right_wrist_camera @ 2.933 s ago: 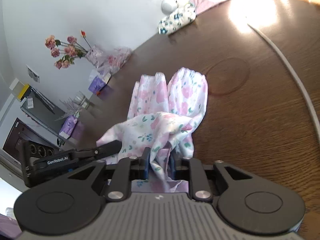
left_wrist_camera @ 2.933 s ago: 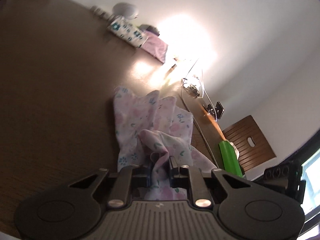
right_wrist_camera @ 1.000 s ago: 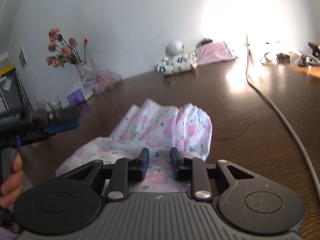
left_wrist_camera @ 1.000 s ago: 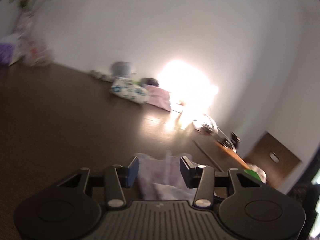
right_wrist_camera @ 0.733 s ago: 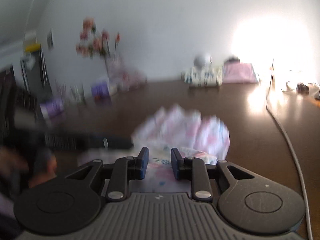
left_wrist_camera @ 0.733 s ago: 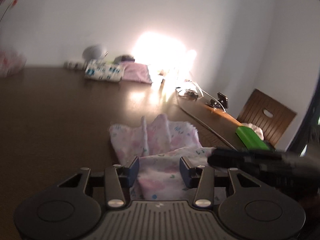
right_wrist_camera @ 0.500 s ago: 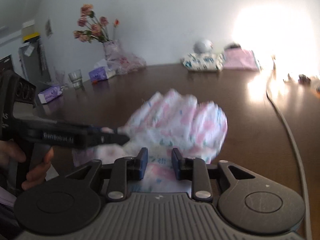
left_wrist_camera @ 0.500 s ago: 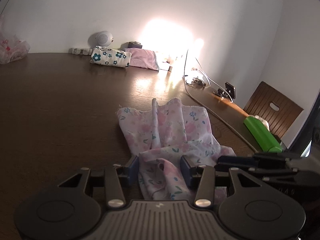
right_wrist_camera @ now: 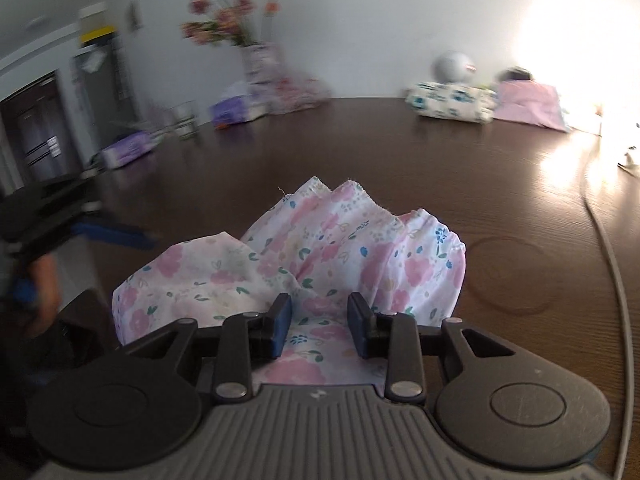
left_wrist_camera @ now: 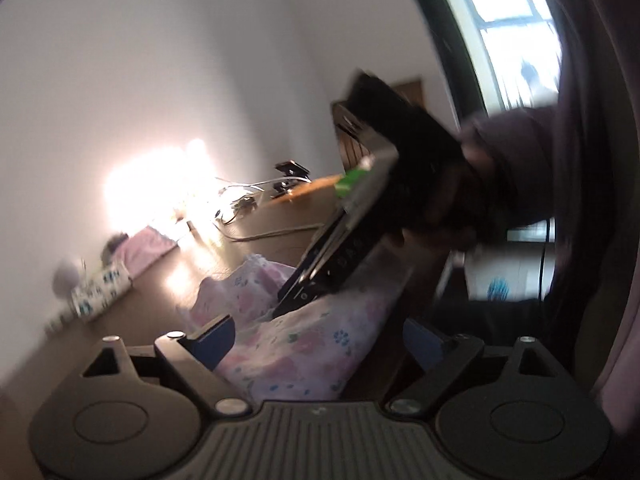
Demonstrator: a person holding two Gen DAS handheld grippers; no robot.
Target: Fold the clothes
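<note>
Left tongs (left_wrist_camera: 316,340) are opening, letting go of the floral cloth (right_wrist_camera: 320,252) just folded; right tongs (right_wrist_camera: 319,324) hover spread above it, gripping nothing.

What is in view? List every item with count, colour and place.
garment: one, white with pink flowers, rumpled mid-table
table: one, dark brown wood
folded bundle: one, white with blue flowers, far edge
folded cloth: one, pink, right of the bundle
round object: one, grey-white, behind the bundle
flowers: one bunch, pink, in a vase, far left
packs: two, purple, far left
cable: one, pale, along the right side
hand: one, left side, holding the left gripper
left gripper: one, black, blue fingers opening wide, garment between them unpinched
right gripper: one, black, blue fingers apart over the garment's near edge
</note>
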